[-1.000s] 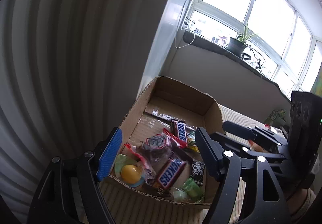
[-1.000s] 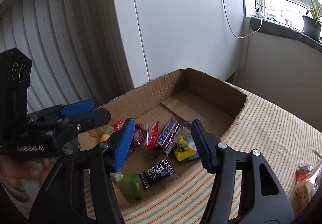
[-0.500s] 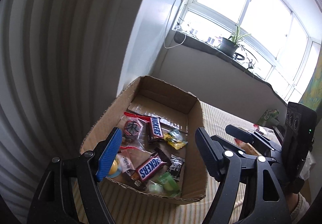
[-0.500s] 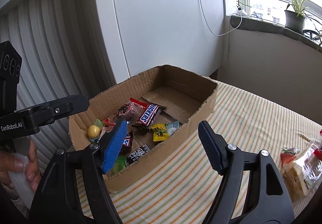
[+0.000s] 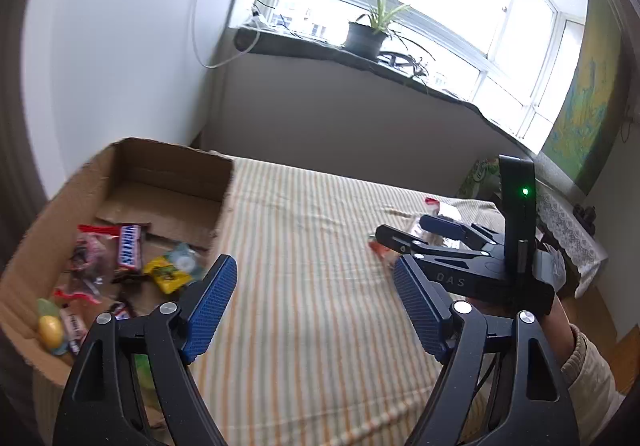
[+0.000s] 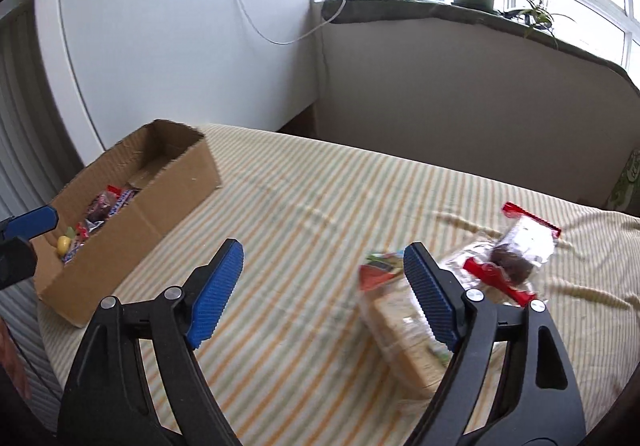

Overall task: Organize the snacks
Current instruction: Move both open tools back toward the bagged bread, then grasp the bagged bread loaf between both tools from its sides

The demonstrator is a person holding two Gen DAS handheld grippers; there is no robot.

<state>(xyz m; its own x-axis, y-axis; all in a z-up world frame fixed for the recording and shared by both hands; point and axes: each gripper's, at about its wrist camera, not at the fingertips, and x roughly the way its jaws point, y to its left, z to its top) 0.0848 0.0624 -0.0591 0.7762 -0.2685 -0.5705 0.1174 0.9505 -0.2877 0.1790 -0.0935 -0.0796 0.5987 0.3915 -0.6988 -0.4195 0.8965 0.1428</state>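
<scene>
Both spread wide, gripping nothing: left gripper [image 5: 314, 308], right gripper [image 6: 326, 294], ribbed blue pads. Corrugated cardboard box [image 6: 176, 181] of glossy wrapped snacks [image 5: 130, 246] at striped tablecloth's [image 6: 320, 197] left edge; crinkly clear packets [image 6: 404, 322] near right edge.

Both wrist cams overlook striped table [image 5: 320, 246] (shared box [image 6: 176, 173]).

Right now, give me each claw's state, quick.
Left claw: open, holding nothing, above the striped cloth.
Right claw: open, holding nothing, next to the wrapped snacks.
</scene>
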